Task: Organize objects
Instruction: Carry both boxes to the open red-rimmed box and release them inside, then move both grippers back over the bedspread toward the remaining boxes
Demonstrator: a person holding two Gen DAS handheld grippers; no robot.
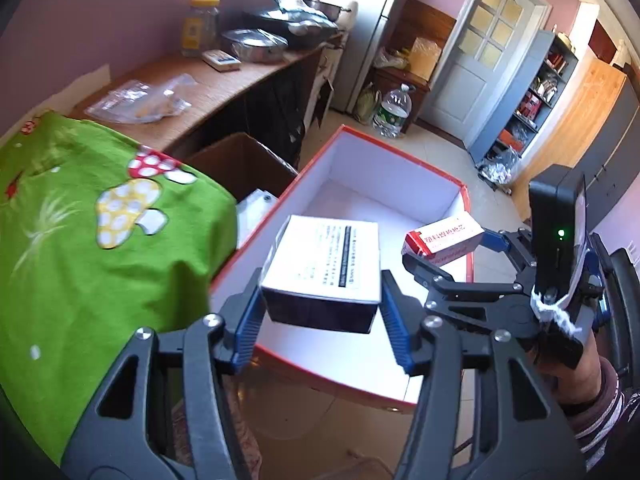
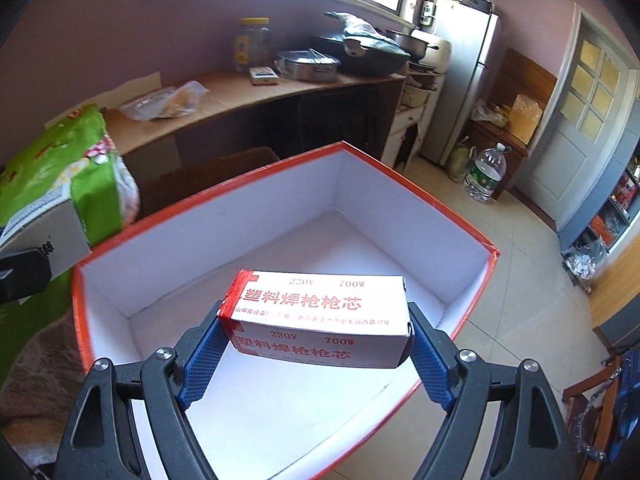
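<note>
Currently, the left gripper [image 1: 320,316] has its blue pads set against the two ends of a white carton with a printed label [image 1: 324,264]; the left pad visibly touches, while at the right pad a narrow gap cannot be ruled out. No earlier view is available, so release cannot be confirmed. The right gripper [image 2: 316,354] is clamped lengthwise on a white-and-red box printed with red Chinese characters [image 2: 320,312], both pads pressing its ends.

Both items hang above the open interior of a large white-lined storage box with an orange-red rim [image 2: 404,216]. Its floor appears bare in both wrist views; no item is seen resting inside.

Beside the storage box stands a surface draped in a green mushroom-print cloth [image 1: 80,220], with a brown cardboard carton [image 1: 240,164] between it and a wooden counter [image 1: 224,88] behind.

Progress assessment: pick-up and transport of two items look complete; placement is pending. Remaining steps, as judged: lower each item to the floor, release, withdraw. Whether further items await sorting cannot be determined.
</note>
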